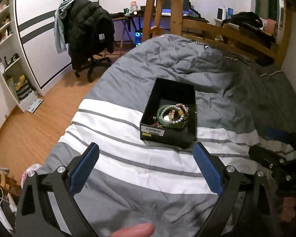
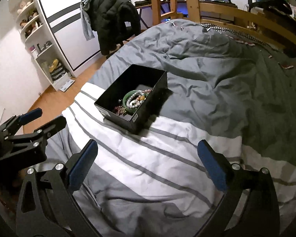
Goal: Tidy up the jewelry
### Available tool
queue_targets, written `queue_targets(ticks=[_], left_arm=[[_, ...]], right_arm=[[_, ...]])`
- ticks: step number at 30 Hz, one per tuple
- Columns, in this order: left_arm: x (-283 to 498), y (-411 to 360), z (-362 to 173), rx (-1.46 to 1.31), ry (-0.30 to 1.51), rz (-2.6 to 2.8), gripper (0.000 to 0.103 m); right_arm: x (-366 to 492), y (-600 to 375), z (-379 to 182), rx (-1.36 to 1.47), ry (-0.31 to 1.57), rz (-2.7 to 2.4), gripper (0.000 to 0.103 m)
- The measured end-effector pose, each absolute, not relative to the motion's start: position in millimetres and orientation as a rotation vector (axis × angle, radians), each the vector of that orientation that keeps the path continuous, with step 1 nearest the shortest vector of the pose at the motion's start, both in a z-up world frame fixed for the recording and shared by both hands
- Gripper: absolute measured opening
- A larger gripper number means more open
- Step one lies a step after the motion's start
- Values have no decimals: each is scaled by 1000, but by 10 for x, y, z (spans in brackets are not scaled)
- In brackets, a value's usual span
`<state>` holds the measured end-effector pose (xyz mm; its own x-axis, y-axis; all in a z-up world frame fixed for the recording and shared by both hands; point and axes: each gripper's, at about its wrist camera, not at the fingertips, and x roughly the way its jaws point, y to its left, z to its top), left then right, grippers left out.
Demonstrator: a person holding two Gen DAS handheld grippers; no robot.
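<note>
An open black box (image 1: 168, 134) sits on the grey and white striped duvet (image 1: 128, 158). In it lie a green bangle (image 1: 160, 110), pale and pink beaded bracelets (image 1: 179, 112) and darker beads. My left gripper (image 1: 146, 154) is open and empty, a short way in front of the box. In the right wrist view the box (image 2: 136, 118) lies ahead and left, with the green bangle (image 2: 126, 99) and beads (image 2: 136, 98) inside. My right gripper (image 2: 148, 152) is open and empty. The left gripper (image 2: 29, 122) shows at the left edge there.
A wooden bed frame and ladder (image 1: 157, 9) stand at the bed's far end. An office chair with a black jacket (image 1: 86, 33) stands on the wooden floor at left, near white shelves (image 1: 7, 59). The bed's left edge drops to the floor.
</note>
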<state>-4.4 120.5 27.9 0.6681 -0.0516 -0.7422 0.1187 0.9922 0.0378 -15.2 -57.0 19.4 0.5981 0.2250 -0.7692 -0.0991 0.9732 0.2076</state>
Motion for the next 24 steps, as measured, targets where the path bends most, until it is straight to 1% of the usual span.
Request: queue_targets(ticks=[6,14,24], left_arm=[[-39,1145,164,135,853,-108,94],[1,1153,103,121,864,-135,94],[13,1062,96,160,854,-133,94]], right_arm=[[-130,-531,140,145,936,171,100],[-131,-435,64,95,948,171,100],[-145,-473,200,94,915,173,100]])
